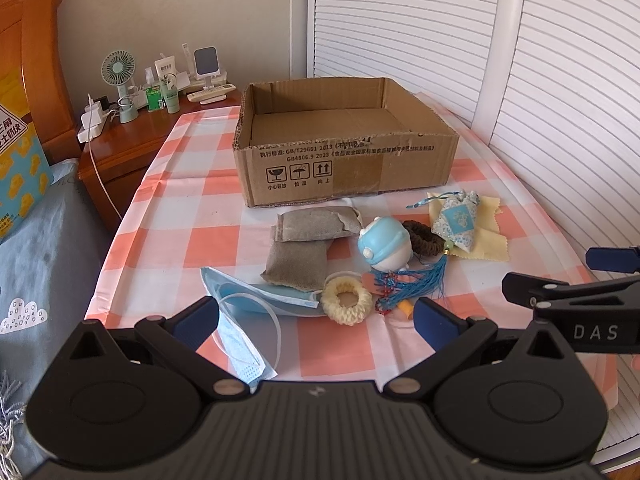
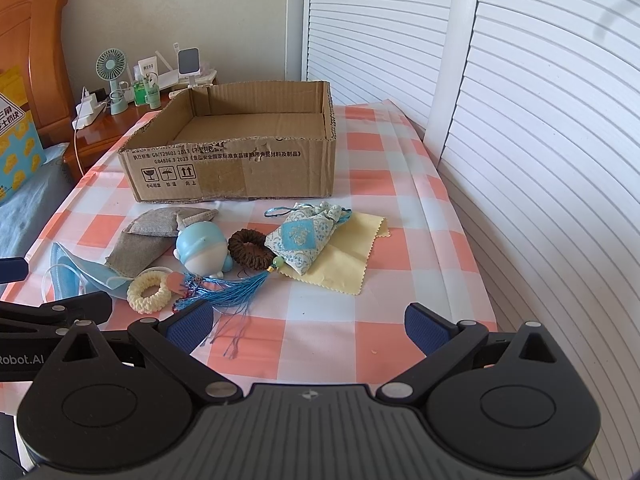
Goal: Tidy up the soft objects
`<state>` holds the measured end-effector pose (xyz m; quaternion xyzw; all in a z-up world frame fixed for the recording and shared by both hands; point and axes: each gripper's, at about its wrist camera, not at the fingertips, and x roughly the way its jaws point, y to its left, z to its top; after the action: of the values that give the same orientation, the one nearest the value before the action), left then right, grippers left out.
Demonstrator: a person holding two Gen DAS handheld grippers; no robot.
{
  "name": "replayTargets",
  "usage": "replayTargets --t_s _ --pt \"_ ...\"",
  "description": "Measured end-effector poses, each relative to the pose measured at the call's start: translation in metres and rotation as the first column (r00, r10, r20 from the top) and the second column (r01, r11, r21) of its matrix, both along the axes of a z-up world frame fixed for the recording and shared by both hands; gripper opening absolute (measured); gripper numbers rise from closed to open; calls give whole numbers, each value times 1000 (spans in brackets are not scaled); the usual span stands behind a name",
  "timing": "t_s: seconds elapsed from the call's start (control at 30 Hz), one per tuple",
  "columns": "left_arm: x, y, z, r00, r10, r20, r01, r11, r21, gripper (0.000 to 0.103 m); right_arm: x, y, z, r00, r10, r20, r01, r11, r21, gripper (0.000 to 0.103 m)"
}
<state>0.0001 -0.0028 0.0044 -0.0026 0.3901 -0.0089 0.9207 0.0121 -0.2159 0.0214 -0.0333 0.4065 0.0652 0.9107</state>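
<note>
An open cardboard box (image 1: pixel 344 152) (image 2: pixel 236 160) stands at the back of the checked table. In front of it lie two grey pouches (image 1: pixel 296 260) (image 2: pixel 140 248), blue face masks (image 1: pixel 256 300) (image 2: pixel 68 276), a cream scrunchie (image 1: pixel 362 308) (image 2: pixel 138 300), a blue-and-white toy (image 1: pixel 386 248) (image 2: pixel 204 252), a brown scrunchie (image 1: pixel 426 245) (image 2: pixel 260 258), and a patterned sachet (image 1: pixel 460 220) (image 2: pixel 304 240) with a blue tassel on a yellow cloth (image 1: pixel 488 244) (image 2: pixel 344 268). My left gripper (image 1: pixel 316 322) hovers open over the masks. Further right, near the table's front, my right gripper (image 2: pixel 310 322) is open and holds nothing.
A wooden nightstand (image 1: pixel 132 148) with a small fan (image 1: pixel 118 70), bottles and chargers stands behind the table's left corner. A bed (image 1: pixel 36 248) runs along the left. White louvred doors (image 2: pixel 540 120) close off the right side.
</note>
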Motion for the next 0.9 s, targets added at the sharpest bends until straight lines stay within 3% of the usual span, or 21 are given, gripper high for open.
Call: replayTargets --t_s 0.47,0.63,0.9 --pt "5 9 -4 999 -38 22 38 999 26 103 6 2 -5 999 33 30 -32 999 -28 103" --pt "12 21 -10 1000 0 8 0 999 50 103 8 0 -9 999 39 31 -38 999 -35 103" --pt "43 51 -19 994 106 -8 -106 994 20 103 11 -1 -17 998 49 25 -48 998 -48 103"
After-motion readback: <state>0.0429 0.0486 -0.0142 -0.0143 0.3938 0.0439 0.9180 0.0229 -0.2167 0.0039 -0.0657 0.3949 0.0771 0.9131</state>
